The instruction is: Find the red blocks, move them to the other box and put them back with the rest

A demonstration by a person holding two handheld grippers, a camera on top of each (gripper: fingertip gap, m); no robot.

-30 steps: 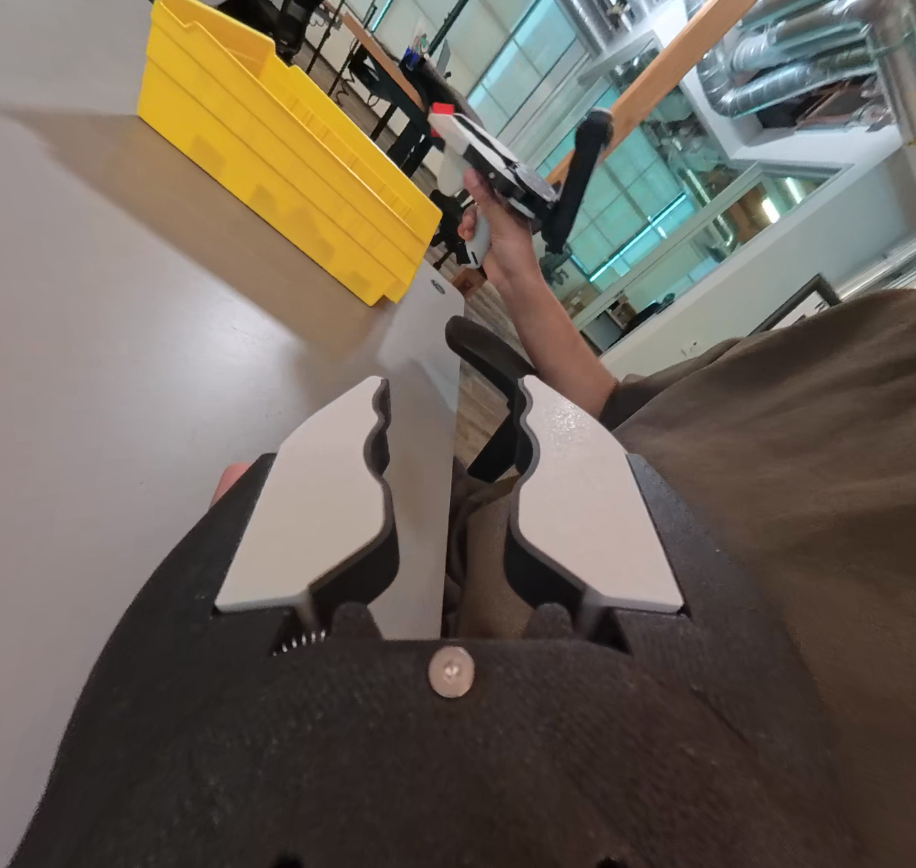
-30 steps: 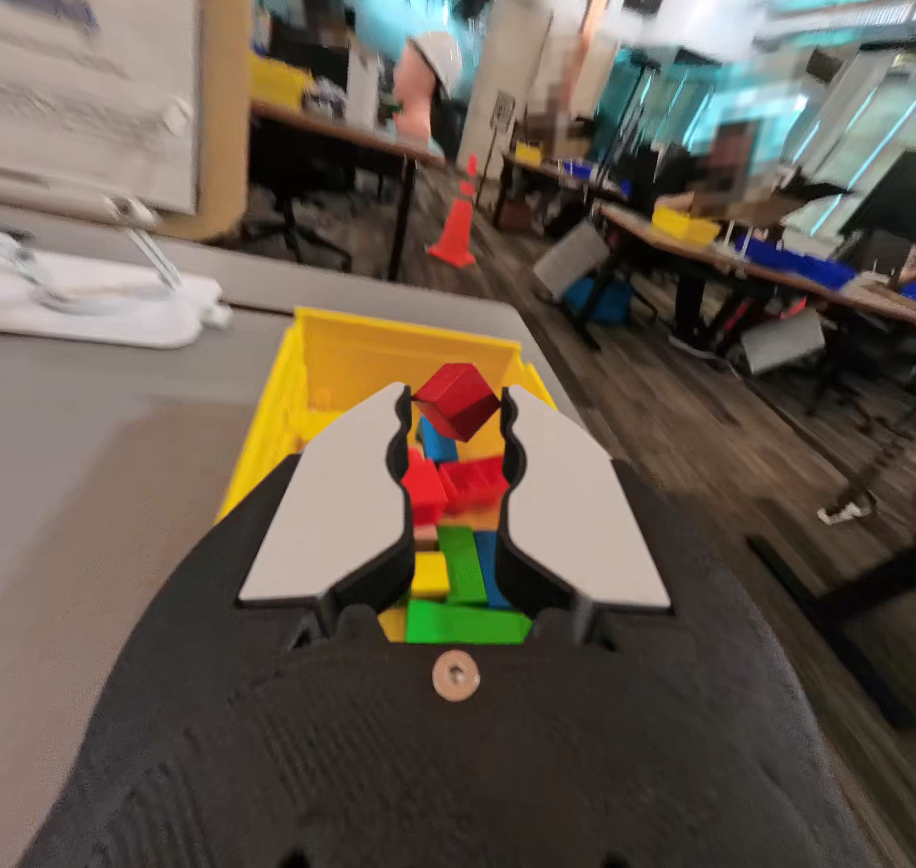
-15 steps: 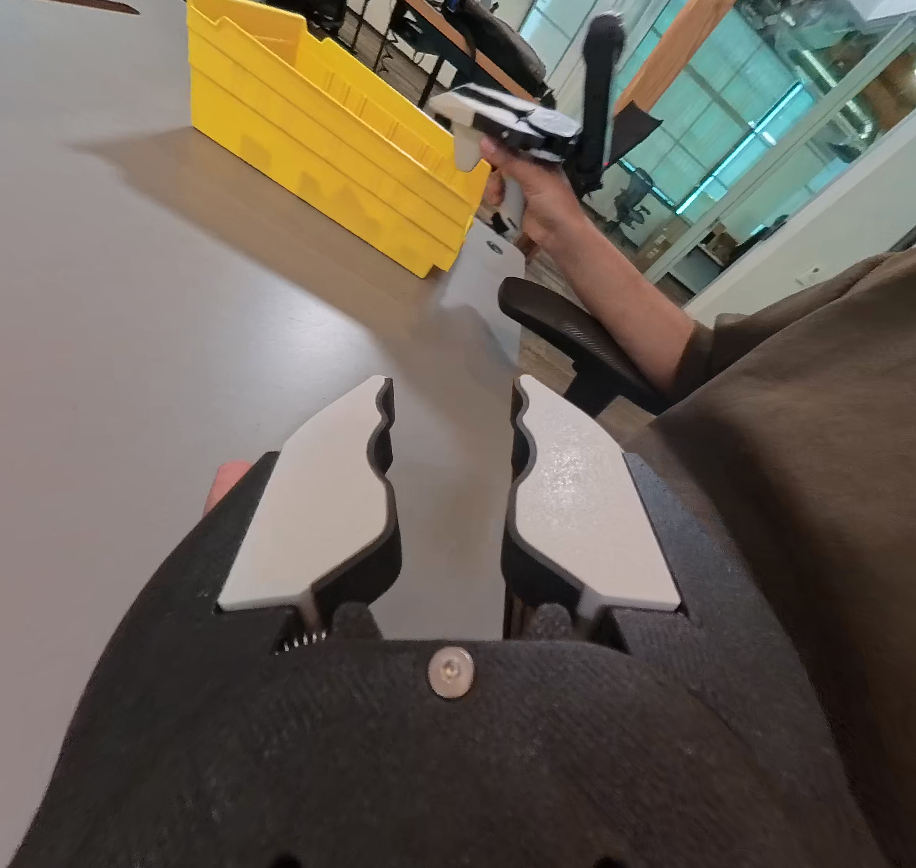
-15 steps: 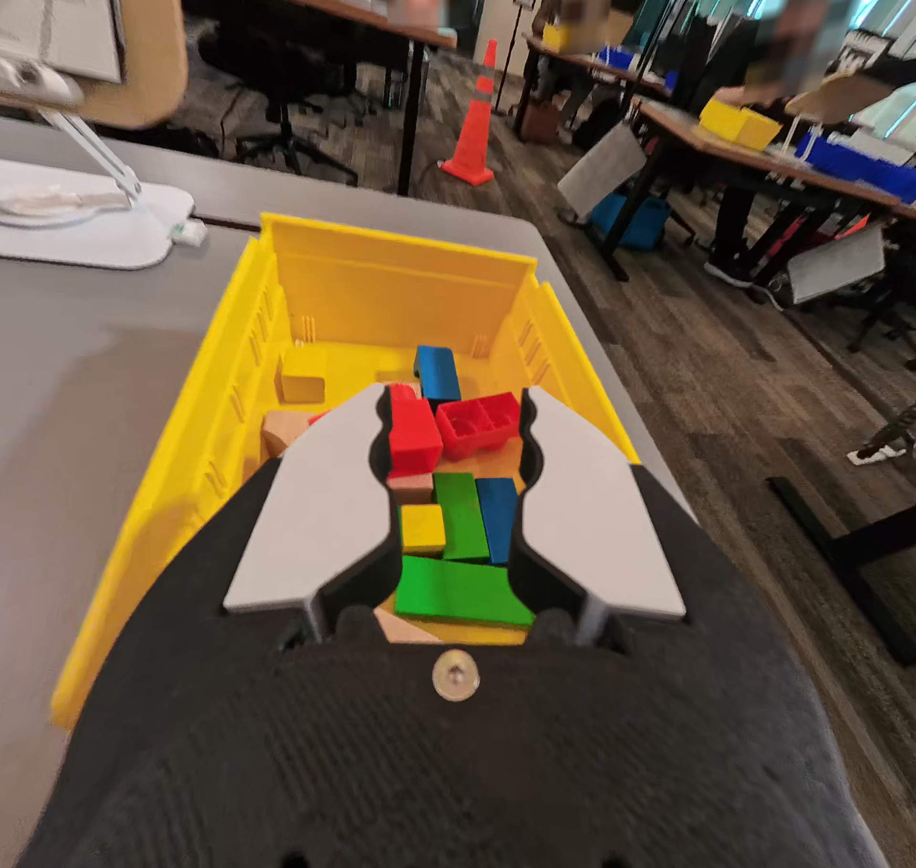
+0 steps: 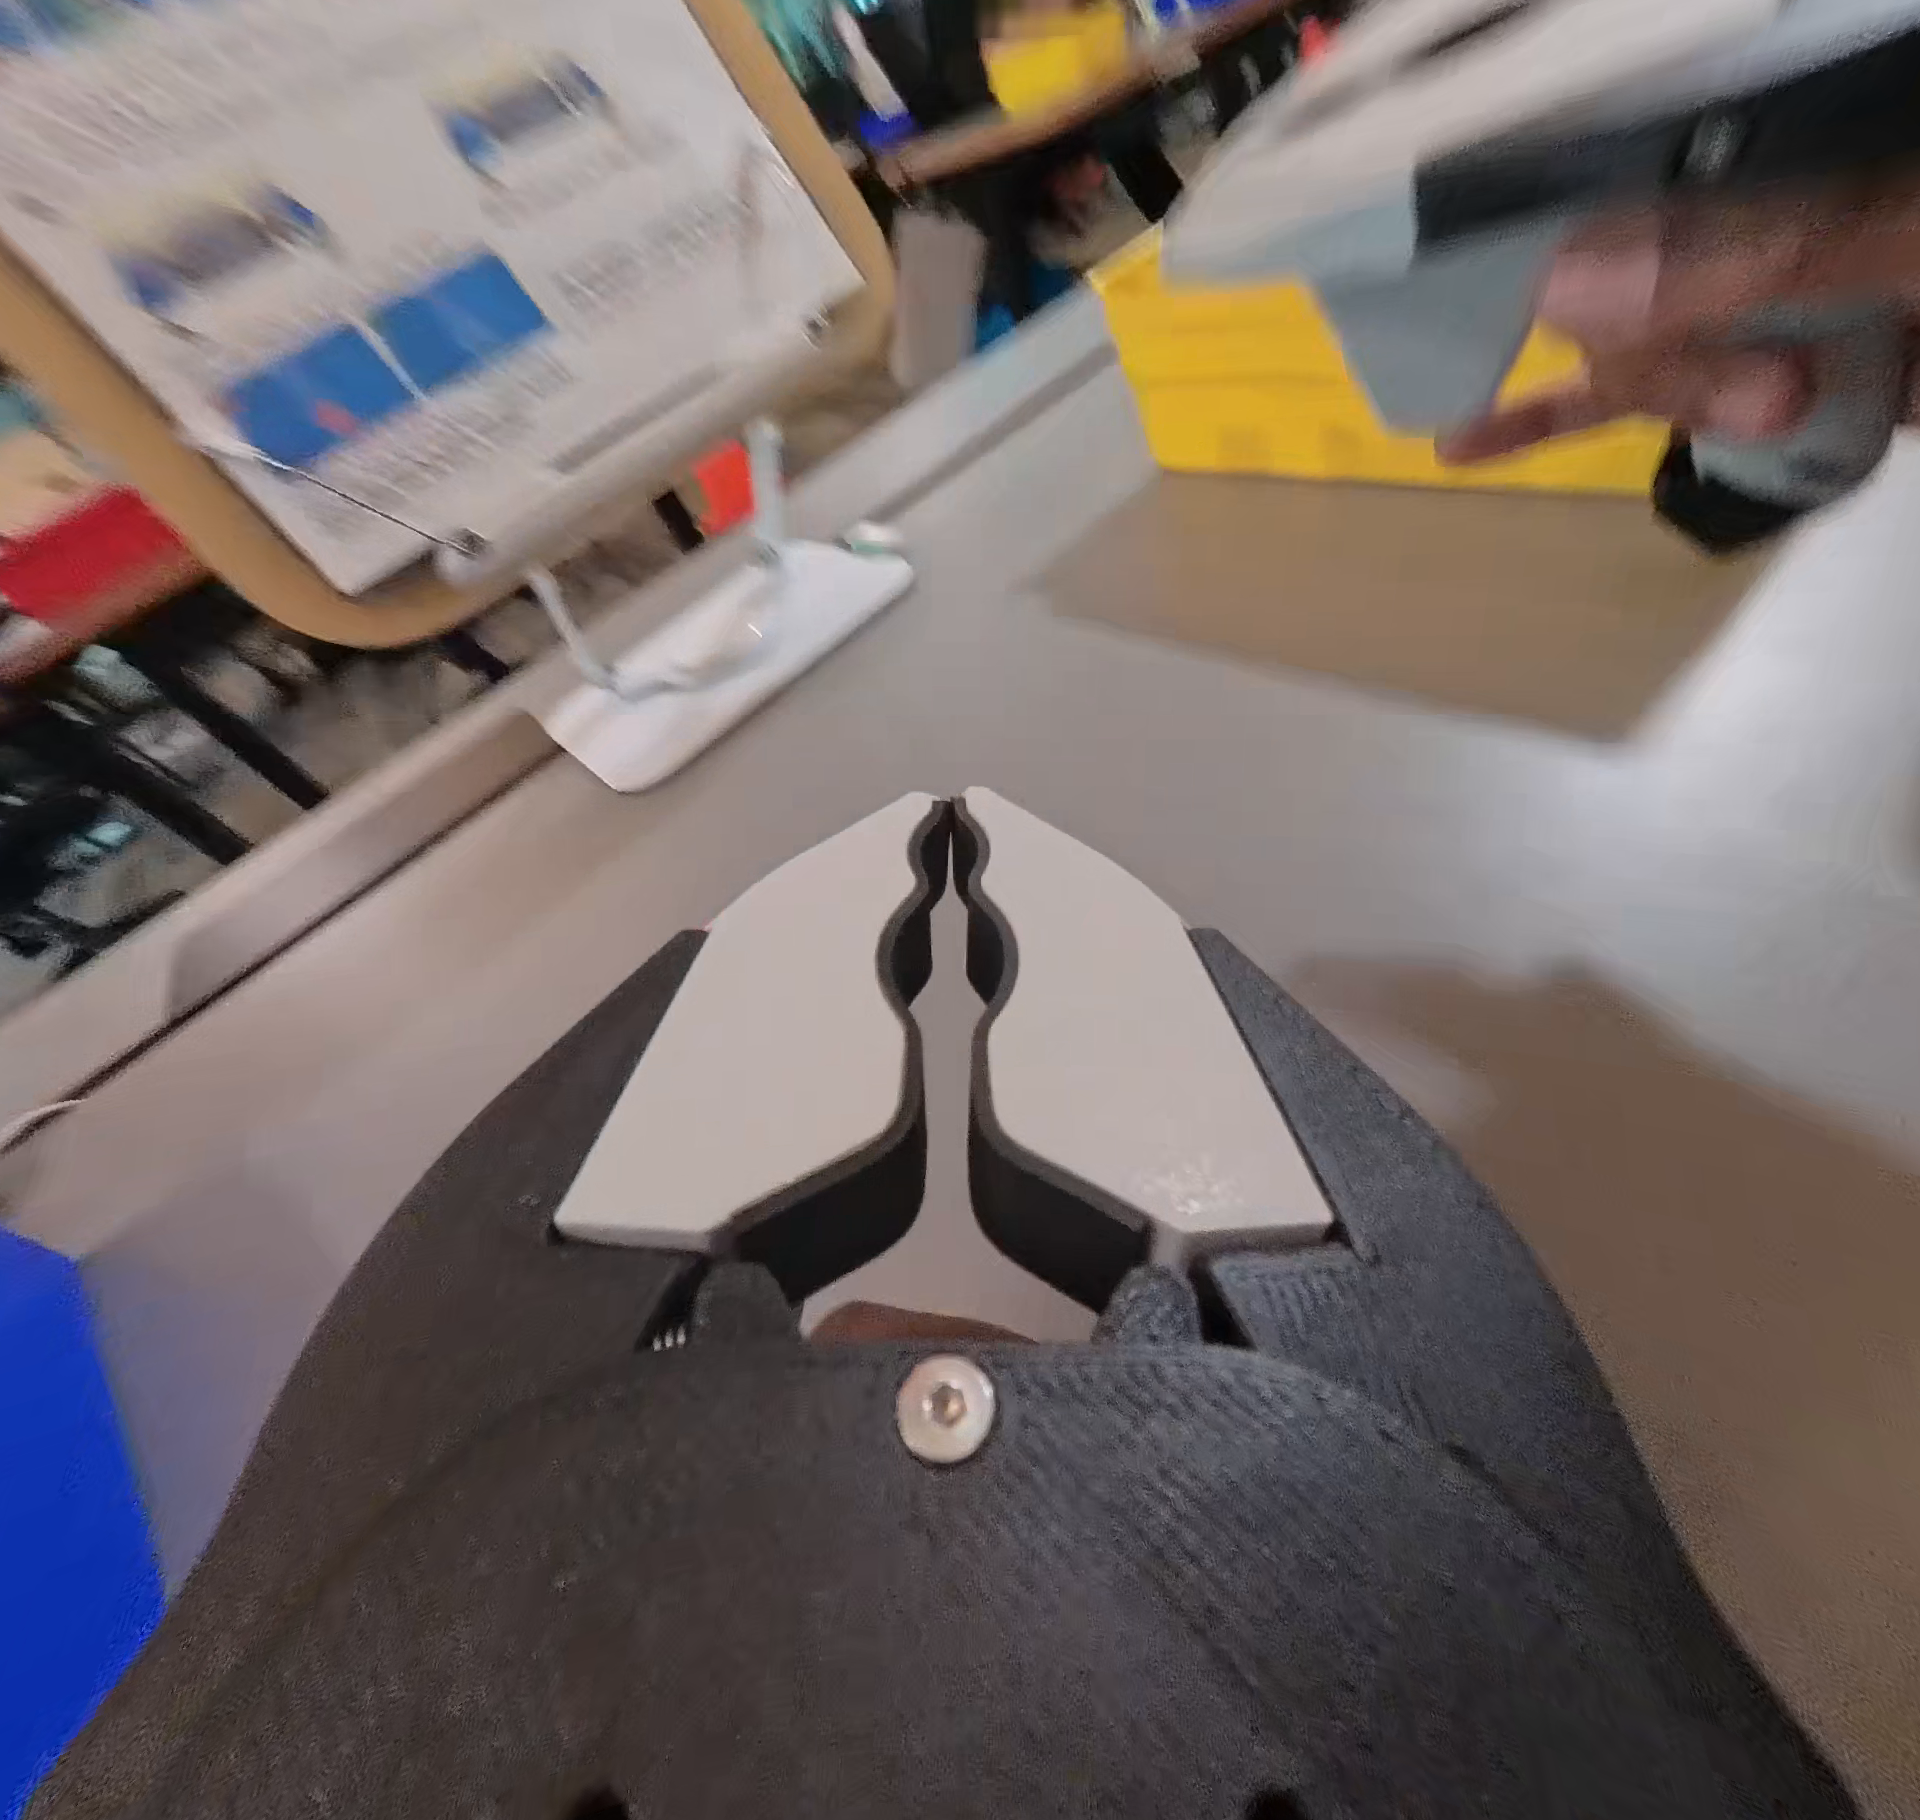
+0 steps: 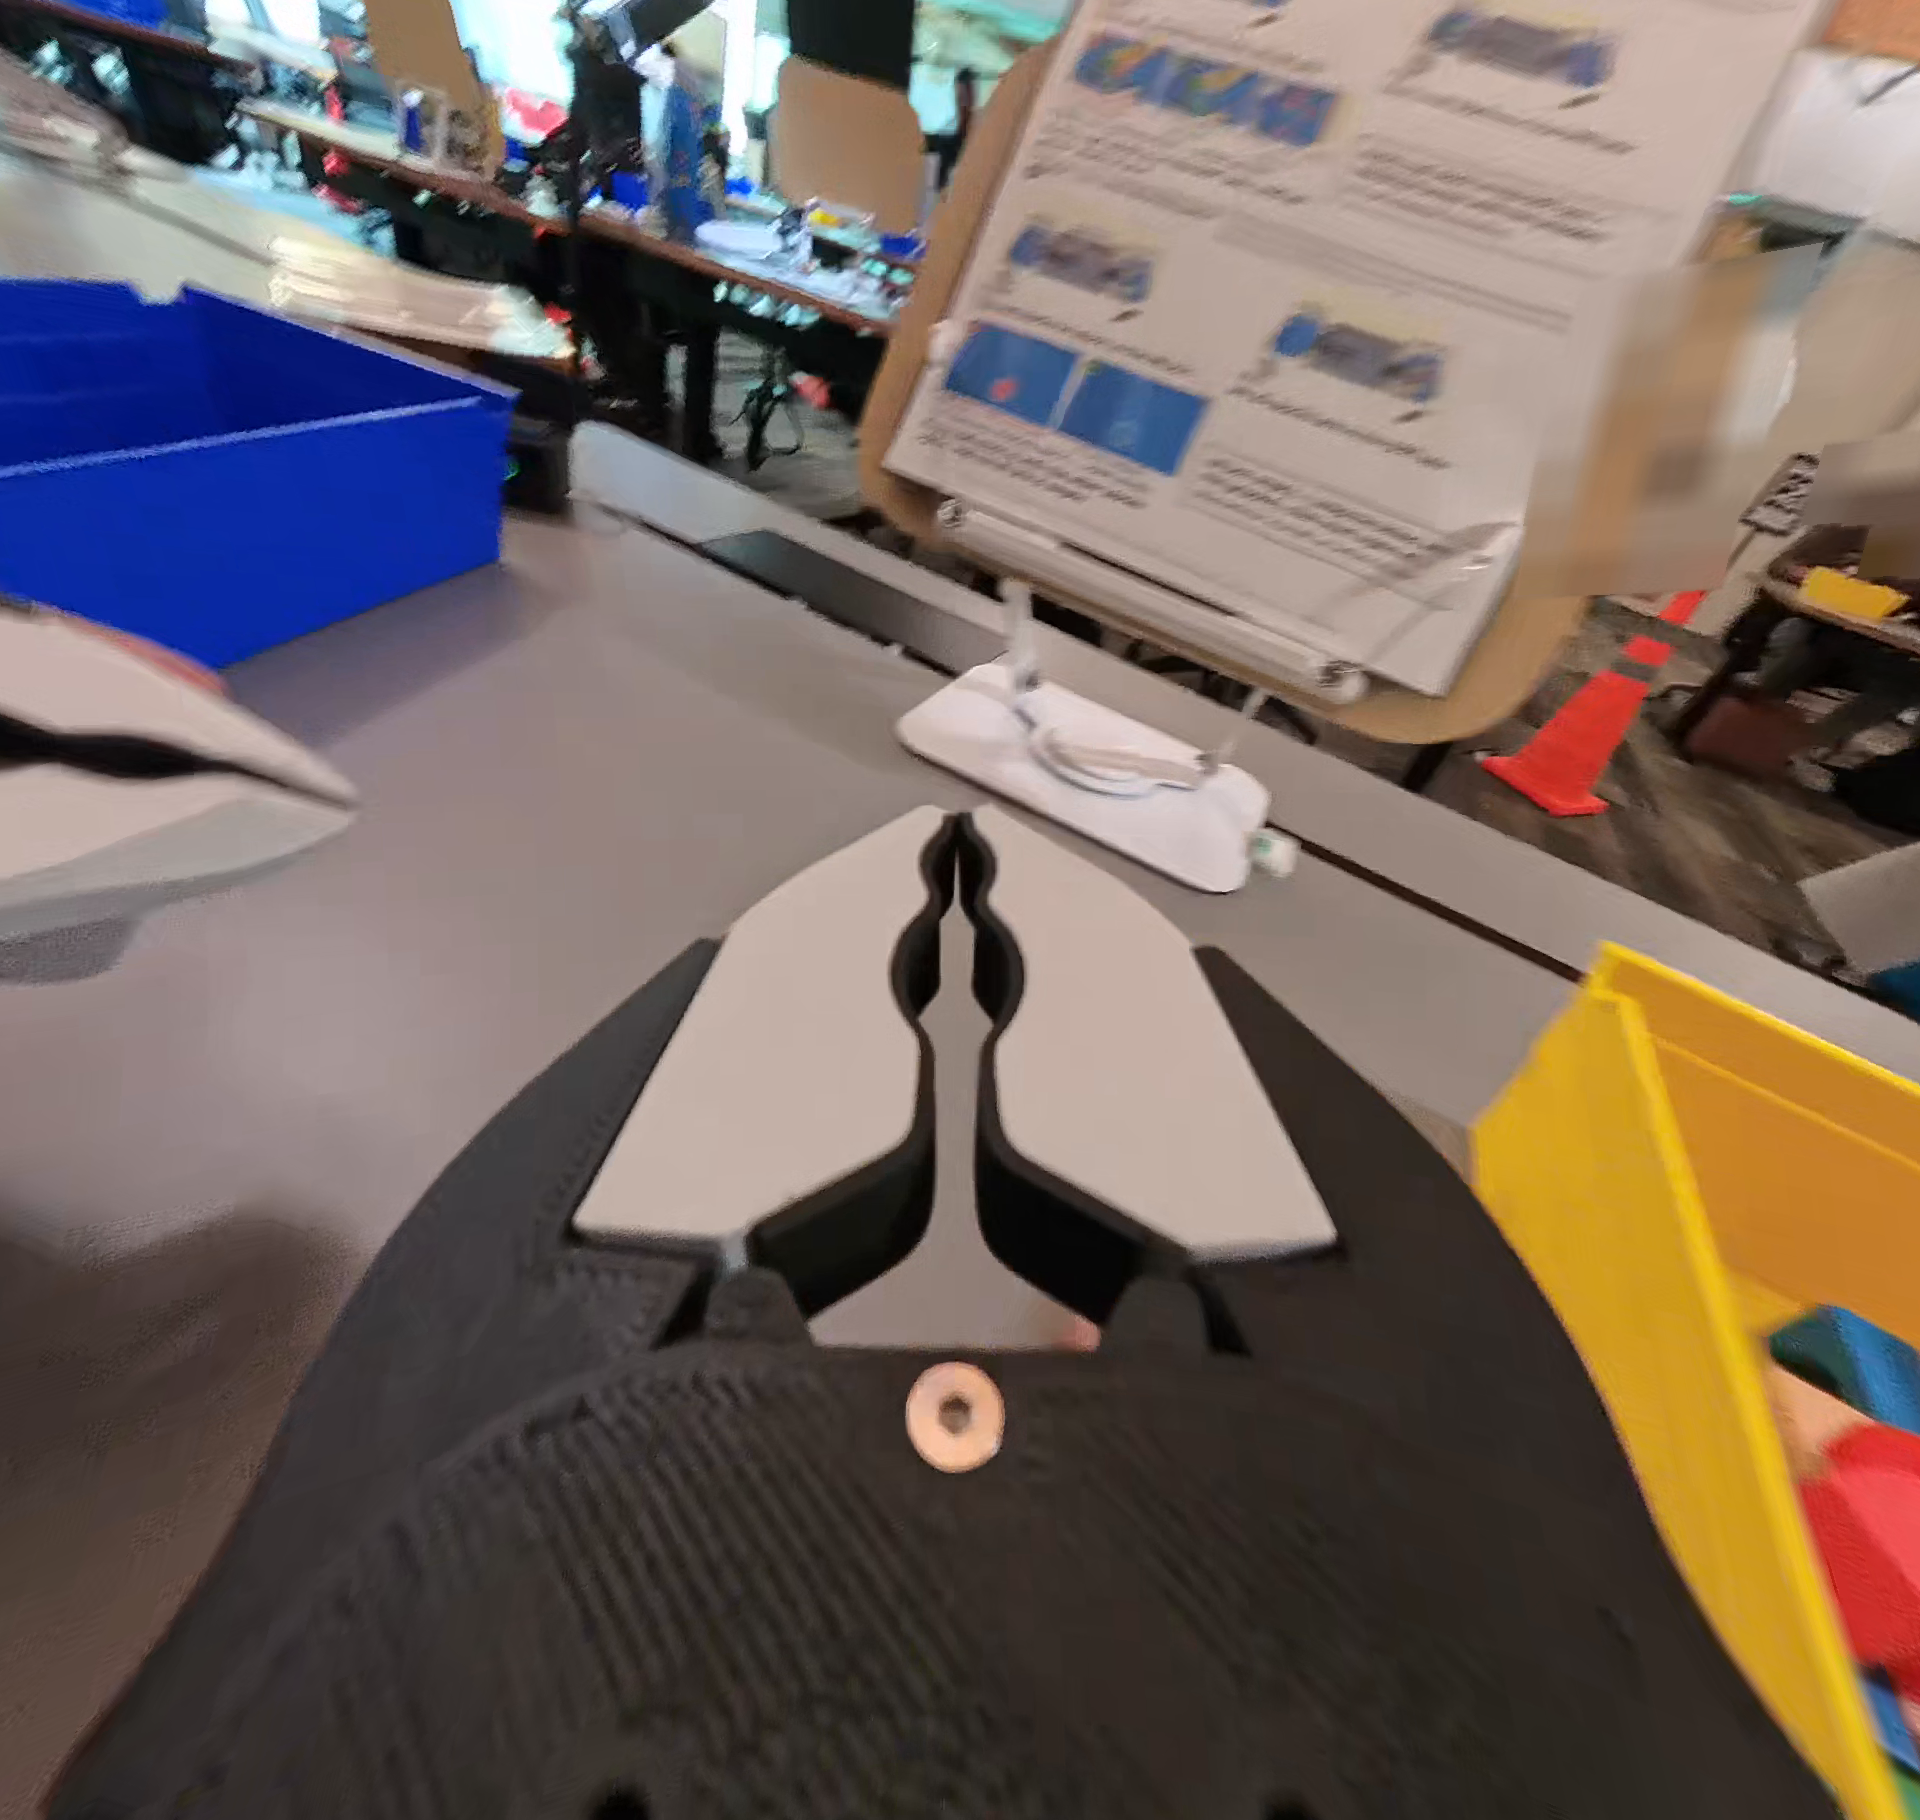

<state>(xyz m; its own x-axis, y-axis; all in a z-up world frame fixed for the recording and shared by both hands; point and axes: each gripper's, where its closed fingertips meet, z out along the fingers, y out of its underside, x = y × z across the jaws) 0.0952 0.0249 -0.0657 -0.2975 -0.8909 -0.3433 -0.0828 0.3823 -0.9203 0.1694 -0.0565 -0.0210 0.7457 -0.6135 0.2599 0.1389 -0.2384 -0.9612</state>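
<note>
My left gripper [image 5: 953,804] is shut and empty over the grey table [image 5: 1195,783]. My right gripper [image 6: 956,825] is shut and empty, to the left of the yellow box [image 6: 1621,1251]. A red block [image 6: 1870,1531] and a blue block [image 6: 1860,1355] lie in that box at the right edge. The yellow box [image 5: 1299,388] also shows at the far right in the left wrist view, with the right gripper [image 5: 1403,201] blurred above it. The blue box [image 6: 239,482] stands far left in the right wrist view; its inside is hidden. The left gripper [image 6: 156,783] shows at the left edge there.
A printed sheet on a tan board [image 6: 1299,264] leans in a white stand [image 6: 1091,783] at the table's far edge. It also shows in the left wrist view [image 5: 364,212]. A blue edge [image 5: 52,1562] fills the lower left corner. An orange cone [image 6: 1579,731] stands on the floor beyond. One gripper's finger ends stand about 12 centimetres off the other's. To reach the red block [image 6: 1870,1531] in a straight line is about 25 centimetres for my right fingers, about 40 centimetres for my left.
Both grippers went from open to shut. The right one let go of the red block over the yellow box, then swung left. The left one turned toward the board and stand.
</note>
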